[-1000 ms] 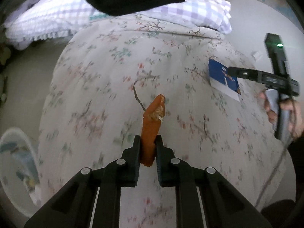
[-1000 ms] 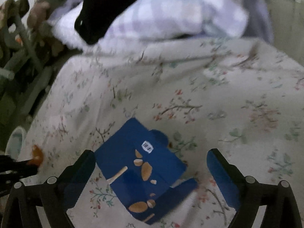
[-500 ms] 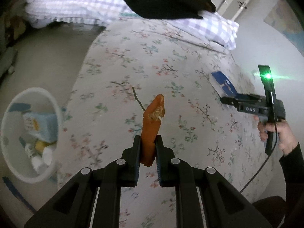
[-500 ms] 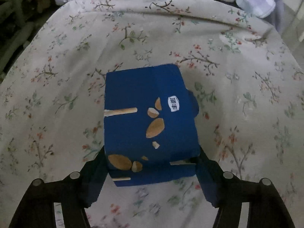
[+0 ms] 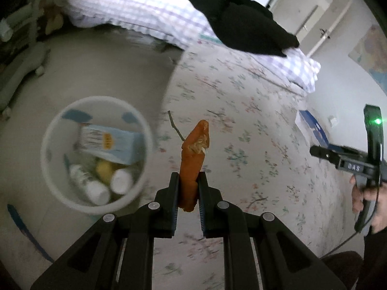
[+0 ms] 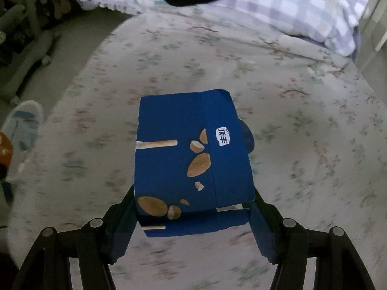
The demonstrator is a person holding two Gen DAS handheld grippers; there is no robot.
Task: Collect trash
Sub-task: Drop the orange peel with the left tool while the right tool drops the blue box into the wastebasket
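Note:
My left gripper [image 5: 188, 183] is shut on an orange wrapper [image 5: 194, 154], held upright above the left edge of the floral bed [image 5: 241, 125]. A white trash bin [image 5: 96, 154] stands on the floor just left of it, holding a light blue box and bottles. My right gripper [image 6: 193, 207] is shut on a blue snack box [image 6: 191, 162] printed with almonds, lifted a little above the bed [image 6: 302, 120]. In the left wrist view the right gripper [image 5: 321, 151] and the box [image 5: 312, 125] show at the far right.
A thin twig [image 5: 175, 125] lies on the bed near the bin side. A checked pillow [image 5: 145, 12] with a black garment [image 5: 241, 21] lies at the head. Grey chair legs [image 5: 21, 72] stand on the floor at the left. The bin [image 6: 21, 123] shows at the left edge.
My left gripper carried the orange wrapper left toward the bin, which now sits close beside it. My right gripper closed on the blue box and raised it off the bed.

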